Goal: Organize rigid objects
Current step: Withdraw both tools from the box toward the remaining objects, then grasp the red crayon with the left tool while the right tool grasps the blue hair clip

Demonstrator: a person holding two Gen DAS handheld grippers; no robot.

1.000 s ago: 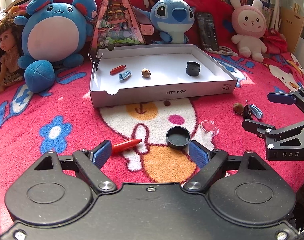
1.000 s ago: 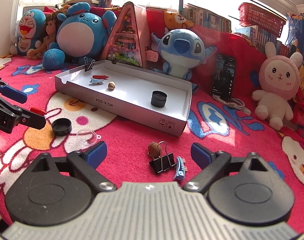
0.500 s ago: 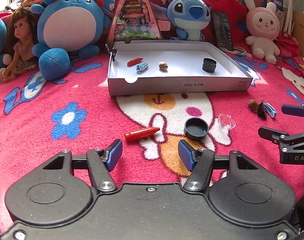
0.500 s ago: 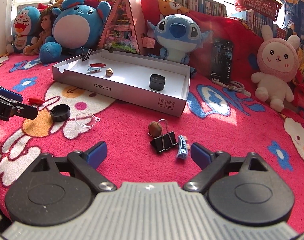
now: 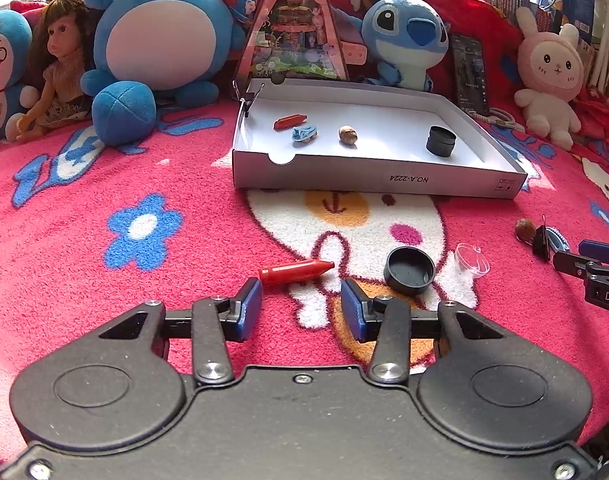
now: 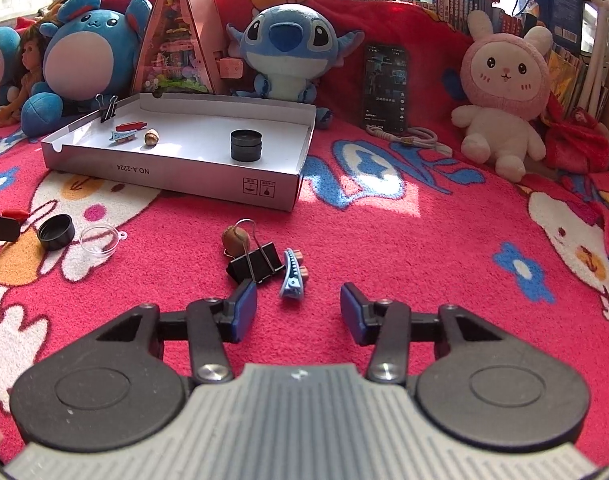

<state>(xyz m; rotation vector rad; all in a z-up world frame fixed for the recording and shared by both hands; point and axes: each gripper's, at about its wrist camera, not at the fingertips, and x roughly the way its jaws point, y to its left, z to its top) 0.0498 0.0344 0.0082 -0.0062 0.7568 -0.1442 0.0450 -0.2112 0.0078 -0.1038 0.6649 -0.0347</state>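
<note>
A white cardboard tray (image 5: 384,182) (image 6: 176,172) holds a red crayon, a blue hair clip, a nut and a black jar. On the blanket a red crayon (image 5: 294,271) lies just ahead of my left gripper (image 5: 301,308), whose jaws are closing with nothing between them. Right of it sit a black cap (image 5: 409,269) and a clear lid (image 5: 471,259). My right gripper (image 6: 298,312) is closing too, its fingers empty; a blue hair clip (image 6: 292,274) lies just ahead of the gap, with a black binder clip (image 6: 256,266) and a nut (image 6: 235,237) beyond.
Plush toys (image 5: 160,40) (image 6: 504,92), a doll (image 5: 56,76), a pink triangular toy house (image 5: 296,28) and a phone (image 6: 385,86) line the back of the red patterned blanket. A cable (image 6: 416,138) lies by the phone. Bookshelves stand behind.
Both grippers' jaws have narrowed. The left view has drawn back so the red crayon now lies ahead of the fingertips. The right gripper has moved closer to the blue hair clip.
</note>
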